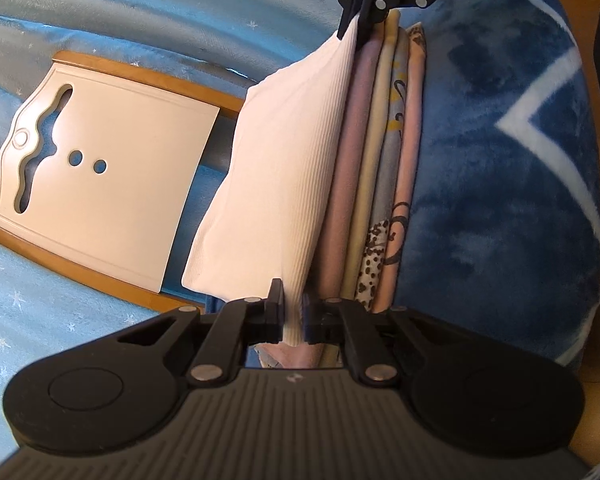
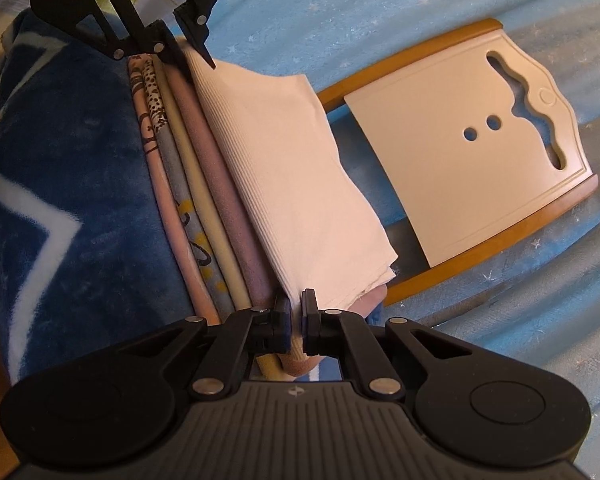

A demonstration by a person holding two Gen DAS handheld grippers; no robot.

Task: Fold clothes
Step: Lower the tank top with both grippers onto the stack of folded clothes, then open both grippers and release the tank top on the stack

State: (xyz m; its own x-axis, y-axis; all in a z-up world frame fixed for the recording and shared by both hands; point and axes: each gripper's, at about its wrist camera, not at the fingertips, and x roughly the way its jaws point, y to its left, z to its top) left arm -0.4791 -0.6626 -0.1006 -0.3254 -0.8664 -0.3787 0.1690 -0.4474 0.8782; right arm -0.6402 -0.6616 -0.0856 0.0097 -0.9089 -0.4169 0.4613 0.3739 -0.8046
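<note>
White ribbed cloth (image 1: 276, 160), folded, lies on top of a stack of folded clothes (image 1: 383, 184) beside a dark blue blanket (image 1: 499, 168). In the left wrist view, the left tool (image 1: 294, 312) is closed on the near edge of the white cloth, and the right tool (image 1: 361, 4) pinches its far edge. A white board (image 1: 112, 176) with wooden rails lies on the light blue bedsheet (image 1: 40, 304), with free room around it.

In the right wrist view, the right tool (image 2: 296, 318) grips the cloth's near corner (image 2: 300, 184); the left tool (image 2: 180, 46) holds the far end. The board (image 2: 459, 168) lies apart on the right, on the bedsheet (image 2: 499, 320).
</note>
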